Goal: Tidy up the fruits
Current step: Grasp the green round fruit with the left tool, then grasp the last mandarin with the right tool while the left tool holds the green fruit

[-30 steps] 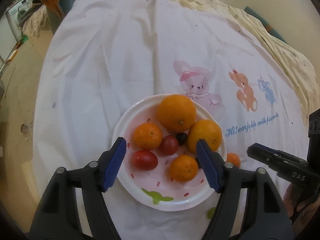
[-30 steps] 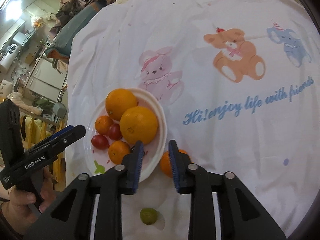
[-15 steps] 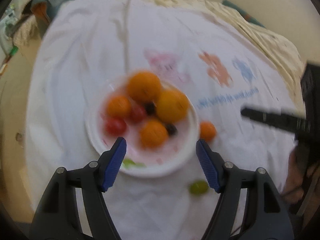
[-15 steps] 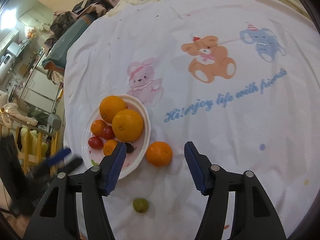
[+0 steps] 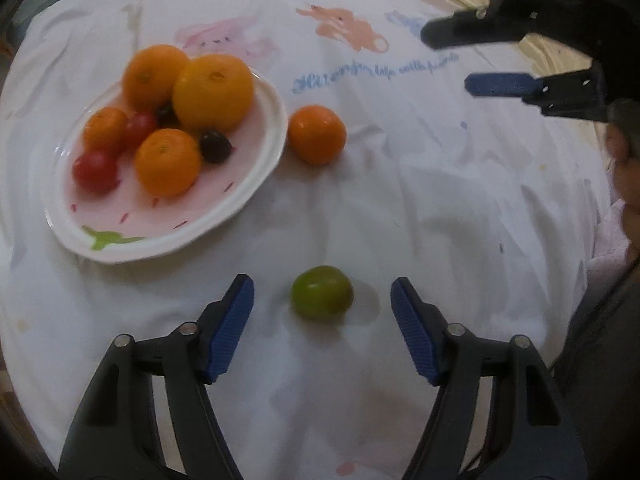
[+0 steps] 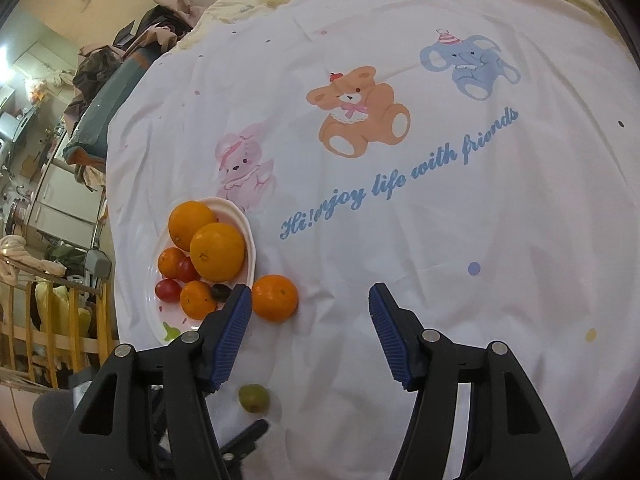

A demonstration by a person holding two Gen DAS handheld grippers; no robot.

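Surface: white sheet [image 6: 400, 240] over a bed, creased, printed with a pink bunny [image 6: 242, 168], an orange bear [image 6: 358, 112], a blue elephant [image 6: 468, 66] and blue script reading "Hi! enjoy life with friends" [image 6: 400, 178].
Room: at far left of the right wrist view, heaped clothes [image 6: 104, 68], pale cabinets [image 6: 64, 196], wooden rail [image 6: 52, 320]; beige wall behind.
Plate [image 5: 256, 184]: white, pinkish inside, on the sheet left of centre; holds two large oranges, three small oranges, two red tomatoes, two dark fruits.
Loose orange [image 5: 317, 134]: on the sheet, just beside the plate rim, not touching as far as visible.
Green fruit [image 5: 322, 297]: on the sheet, nearer the cameras than the plate, well apart from it.
Left gripper [image 5: 322, 330]: fingers wide, empty, straddling the green fruit without touching; fruit lies between the blue pads.
Right gripper [image 6: 310, 334]: fingers wide, empty, above the sheet; left pad close to the loose orange in view, contact not discernible.
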